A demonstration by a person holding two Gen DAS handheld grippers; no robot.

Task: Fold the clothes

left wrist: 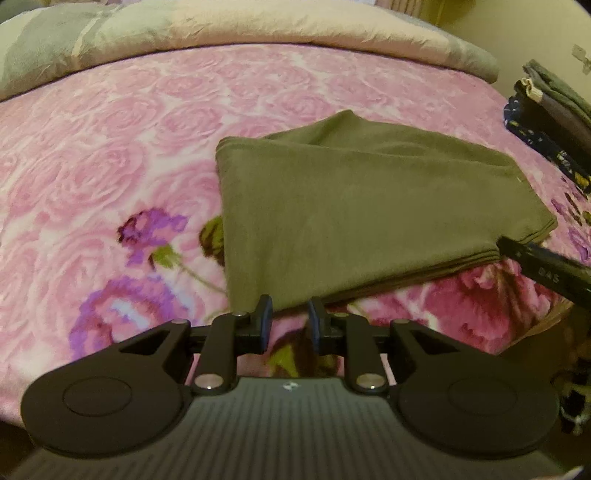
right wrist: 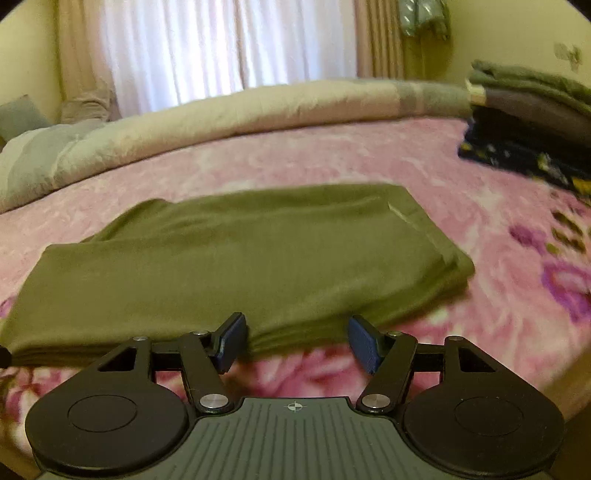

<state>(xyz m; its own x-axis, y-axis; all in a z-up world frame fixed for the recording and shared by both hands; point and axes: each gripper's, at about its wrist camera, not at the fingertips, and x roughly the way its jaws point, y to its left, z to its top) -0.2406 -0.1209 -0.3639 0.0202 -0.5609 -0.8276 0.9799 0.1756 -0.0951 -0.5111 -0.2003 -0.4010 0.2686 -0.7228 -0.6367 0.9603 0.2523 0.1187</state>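
Olive-green garment (left wrist: 354,206), folded into a flat rectangle of several layers, lying on a bed; stacked edges showing along the near side; one loose fold rising at the far end. Touching nothing but the blanket beneath.

Bed blanket (left wrist: 110,155): pink, rose pattern, with larger purple and magenta flowers near the front edge. Quilt (left wrist: 221,33), beige and grey, rolled along the far side of the bed.

Left tongs (left wrist: 290,323): partly open, narrow gap between the blue pads, holding nothing; poised just before the near left corner of the garment, not touching it.

Right tongs (right wrist: 297,341): wide open, holding nothing; set just before the near long edge of the garment, fingertips close to the layered hem, contact not certain owing to blur. Visible also in the left wrist view as a black finger at the garment's right corner.

Pile of folded clothes (right wrist: 532,122): at the far right of the bed, well apart from the garment; grey-green piece on top, grey one below, dark patterned fabric underneath.

Curtains (right wrist: 207,44): pale, closed, behind the bed. Pillows (right wrist: 33,125) at far left.
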